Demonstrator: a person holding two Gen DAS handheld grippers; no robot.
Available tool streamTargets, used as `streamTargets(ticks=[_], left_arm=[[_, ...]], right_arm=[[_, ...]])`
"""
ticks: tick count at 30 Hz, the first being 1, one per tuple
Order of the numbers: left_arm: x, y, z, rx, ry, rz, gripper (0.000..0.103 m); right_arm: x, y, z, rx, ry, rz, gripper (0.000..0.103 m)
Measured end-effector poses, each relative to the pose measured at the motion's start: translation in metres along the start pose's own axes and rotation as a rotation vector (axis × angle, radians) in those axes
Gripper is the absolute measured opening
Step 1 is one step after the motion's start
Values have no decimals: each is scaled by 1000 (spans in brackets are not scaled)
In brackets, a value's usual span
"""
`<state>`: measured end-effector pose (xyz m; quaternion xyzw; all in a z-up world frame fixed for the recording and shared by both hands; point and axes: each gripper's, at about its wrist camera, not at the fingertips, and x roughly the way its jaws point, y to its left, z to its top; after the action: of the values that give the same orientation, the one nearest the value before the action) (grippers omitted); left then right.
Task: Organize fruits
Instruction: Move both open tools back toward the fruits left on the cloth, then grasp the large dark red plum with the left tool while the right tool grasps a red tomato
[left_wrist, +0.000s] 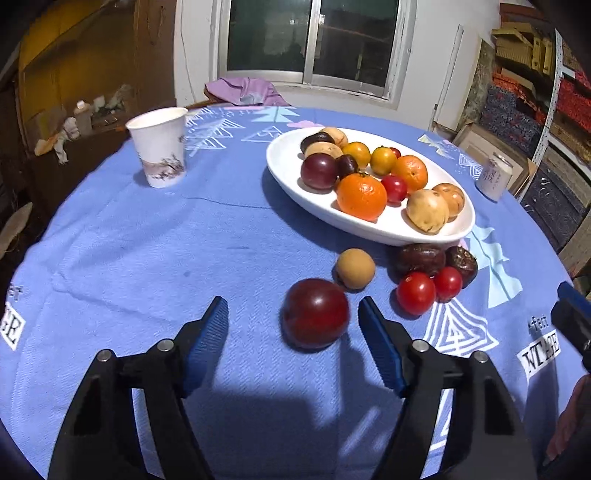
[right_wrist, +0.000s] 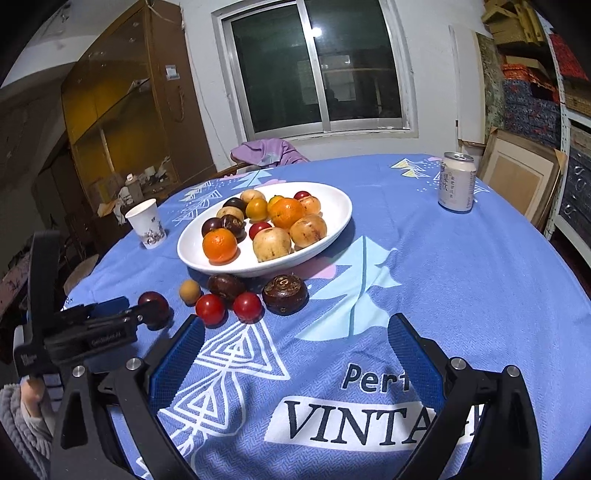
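Note:
A white oval plate (left_wrist: 291, 177) (right_wrist: 332, 221) holds several fruits: oranges, plums, tan and yellow ones. On the blue cloth in front of it lie a dark red plum (left_wrist: 315, 318) (right_wrist: 154, 303), a small tan fruit (left_wrist: 355, 268) (right_wrist: 190, 291), two red tomatoes (left_wrist: 416, 293) (right_wrist: 210, 309) and two dark brown fruits (left_wrist: 421, 258) (right_wrist: 285, 294). My left gripper (left_wrist: 293, 314) (right_wrist: 122, 314) is open, its jaws either side of the plum, not touching it. My right gripper (right_wrist: 295, 325) is open and empty over the cloth, to the right of the loose fruits.
A paper cup (left_wrist: 159, 146) (right_wrist: 146, 223) stands at the table's left. A drink can (left_wrist: 494, 177) (right_wrist: 456, 182) stands at the right. A purple cloth (left_wrist: 245, 90) lies on a chair behind the round table. Shelves and boxes stand at the right.

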<state>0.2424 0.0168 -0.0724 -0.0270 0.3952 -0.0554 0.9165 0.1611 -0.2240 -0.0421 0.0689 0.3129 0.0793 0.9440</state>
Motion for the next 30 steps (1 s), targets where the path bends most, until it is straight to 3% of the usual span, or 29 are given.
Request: streamTargets(ticks=[2,4,8,12,14,16,19,30], left_arm=[[6,-2,1,5,23,-25,71],[8,-4,2,14,34,-40,57],[10,-3,1,4,55,-79,40],[6,-6,-2,22,45,-26,40],[5,-2,-3,7,44,-8,40],[6,1,-2,-9,48,-12,40],[4,0,-4,3,44,-2,40],[8,-1,-4,10,63,1,41]], right_arm=[[2,2,-1,-10,6,-3,100],[3,4,-2,-24,13,-3,100],[4,14,-6,-80,11,-19,100],[6,23,-9,-133,17,-6,93],[11,29,-9,-155,47,29,83],[25,33,-8,-158,117,80,61],[44,38,-7,-161,194,105,43],[76,44,9,-151,224,93,42]])
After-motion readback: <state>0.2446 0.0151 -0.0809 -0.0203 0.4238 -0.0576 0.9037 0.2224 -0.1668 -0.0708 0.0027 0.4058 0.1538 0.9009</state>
